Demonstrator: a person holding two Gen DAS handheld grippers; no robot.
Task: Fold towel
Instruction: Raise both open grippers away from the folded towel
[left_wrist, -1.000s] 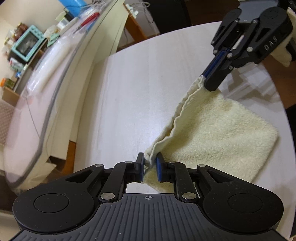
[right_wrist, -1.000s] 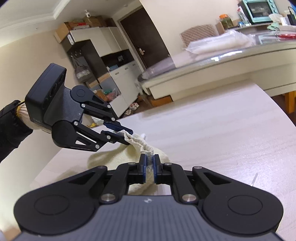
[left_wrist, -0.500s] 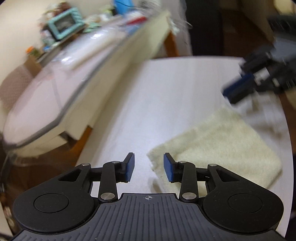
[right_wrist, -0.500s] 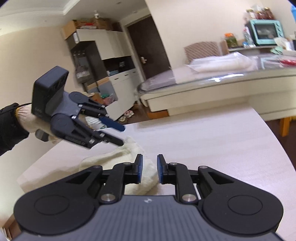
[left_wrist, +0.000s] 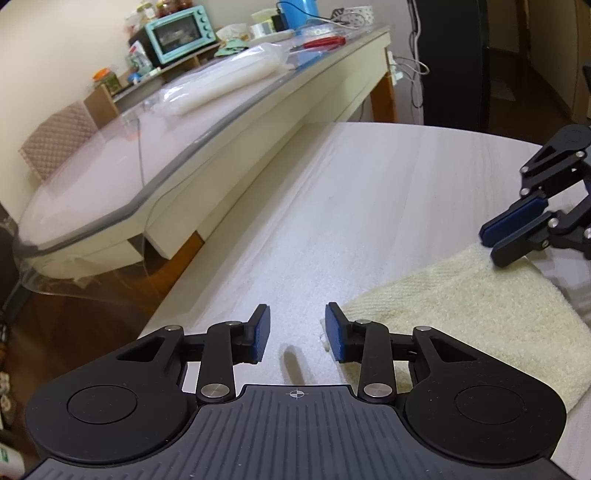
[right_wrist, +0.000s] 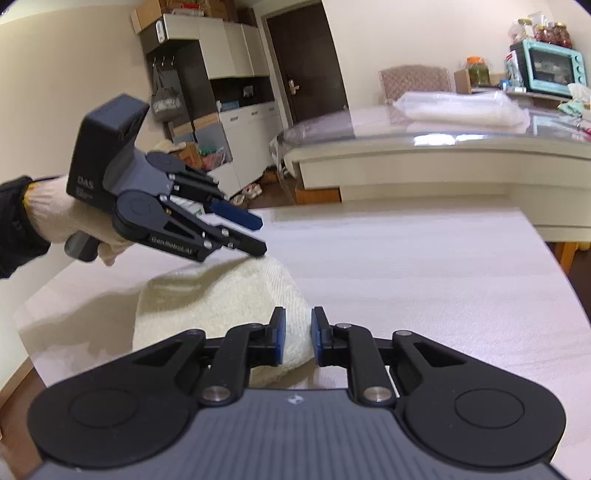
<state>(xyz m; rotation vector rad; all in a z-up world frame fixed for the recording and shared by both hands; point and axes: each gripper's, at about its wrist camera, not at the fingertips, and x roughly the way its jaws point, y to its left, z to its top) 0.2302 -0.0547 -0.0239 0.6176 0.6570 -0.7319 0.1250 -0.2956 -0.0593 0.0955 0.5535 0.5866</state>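
A cream towel (left_wrist: 465, 310) lies folded flat on the white table (left_wrist: 369, 192). It also shows in the right wrist view (right_wrist: 221, 299). My left gripper (left_wrist: 297, 332) is open and empty, just above the table beside the towel's near corner; it also shows in the right wrist view (right_wrist: 258, 236), hovering over the towel's far corner. My right gripper (right_wrist: 297, 339) is open and empty, with the towel's edge just ahead of its jaws. It also shows in the left wrist view (left_wrist: 498, 240) over the towel's far end.
A long glass-topped counter (left_wrist: 184, 122) runs beside the table with a teal toaster oven (left_wrist: 177, 35), bagged items and clutter. A padded chair (right_wrist: 413, 81), cabinets (right_wrist: 229, 74) and a dark door (right_wrist: 306, 55) stand beyond. The table edge (right_wrist: 546, 251) lies to the right.
Both grippers were shut on the towel's edge and held it up. They have opened and drawn back, and the towel now lies flat and folded on the table.
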